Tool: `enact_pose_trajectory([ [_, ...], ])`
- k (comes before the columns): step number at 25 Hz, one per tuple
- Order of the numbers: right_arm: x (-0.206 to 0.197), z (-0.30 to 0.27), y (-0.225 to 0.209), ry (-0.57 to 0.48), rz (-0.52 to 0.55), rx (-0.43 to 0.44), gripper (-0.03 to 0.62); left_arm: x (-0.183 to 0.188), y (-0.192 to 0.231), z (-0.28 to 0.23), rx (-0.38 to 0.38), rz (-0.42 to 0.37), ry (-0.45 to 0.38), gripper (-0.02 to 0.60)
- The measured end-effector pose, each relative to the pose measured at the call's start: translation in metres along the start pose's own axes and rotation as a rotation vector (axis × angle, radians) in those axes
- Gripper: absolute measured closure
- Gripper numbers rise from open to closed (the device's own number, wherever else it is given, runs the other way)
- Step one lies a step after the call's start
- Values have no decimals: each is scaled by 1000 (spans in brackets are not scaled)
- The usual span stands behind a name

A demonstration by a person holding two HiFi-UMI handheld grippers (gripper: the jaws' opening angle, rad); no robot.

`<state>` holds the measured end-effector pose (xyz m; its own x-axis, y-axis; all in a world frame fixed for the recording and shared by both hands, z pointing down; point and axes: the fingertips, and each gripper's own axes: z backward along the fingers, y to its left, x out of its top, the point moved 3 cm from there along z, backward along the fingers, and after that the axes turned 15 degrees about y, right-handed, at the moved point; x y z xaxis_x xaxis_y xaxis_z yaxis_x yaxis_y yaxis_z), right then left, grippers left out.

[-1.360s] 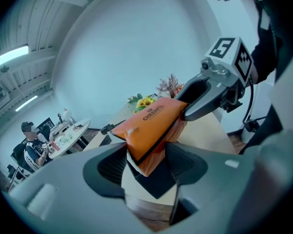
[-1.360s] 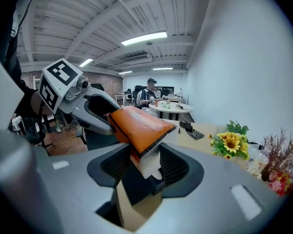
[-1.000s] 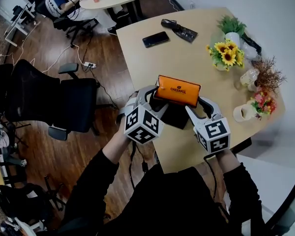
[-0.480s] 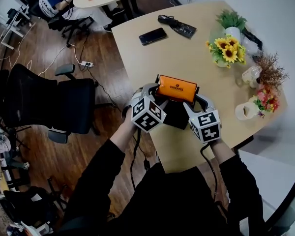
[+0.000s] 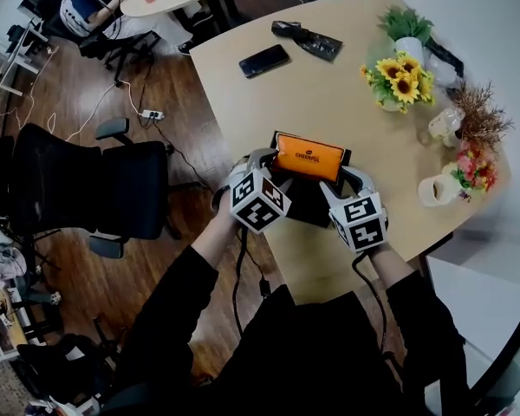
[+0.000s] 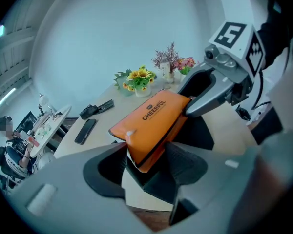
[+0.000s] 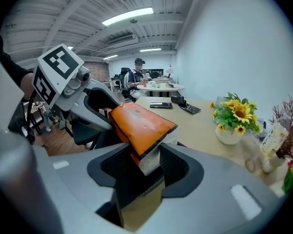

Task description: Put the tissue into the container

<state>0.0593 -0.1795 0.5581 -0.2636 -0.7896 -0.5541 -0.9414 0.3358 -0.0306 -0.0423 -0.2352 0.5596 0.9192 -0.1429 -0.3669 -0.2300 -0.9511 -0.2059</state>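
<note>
The left gripper (image 6: 146, 156) and right gripper (image 7: 147, 162) each clamp an end of the orange tissue pack (image 5: 309, 157) at the black container's (image 5: 300, 206) open top, near the table's (image 5: 329, 94) front edge; seating and release seemingly remain.

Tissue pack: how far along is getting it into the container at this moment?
Done: the orange tissue pack is clamped at both ends, the left gripper on one and the right gripper on the other. In hand: it is held right at the open top of the black container, not seated inside. Left: lower it fully in and open both grippers.
</note>
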Motion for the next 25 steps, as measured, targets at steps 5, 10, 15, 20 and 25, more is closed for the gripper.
enact_pose_trajectory([
  [5, -4, -3, 1, 9, -36, 13, 402, 0, 0, -1, 2, -32, 26, 354],
  [10, -7, -14, 2, 59, -23, 16, 402, -6, 0, -12, -23, -36, 79, 354],
  [15, -14, -21, -3, 86, -37, 33, 402, -6, -4, -21, -38, -61, 94, 360],
  [20, -15, -28, -7, 123, -19, 35, 401, -7, -2, -31, -62, -92, 155, 371],
  [25, -17, -31, -7, 167, -23, 52, 399, -1, -3, -30, -100, -113, 196, 371],
])
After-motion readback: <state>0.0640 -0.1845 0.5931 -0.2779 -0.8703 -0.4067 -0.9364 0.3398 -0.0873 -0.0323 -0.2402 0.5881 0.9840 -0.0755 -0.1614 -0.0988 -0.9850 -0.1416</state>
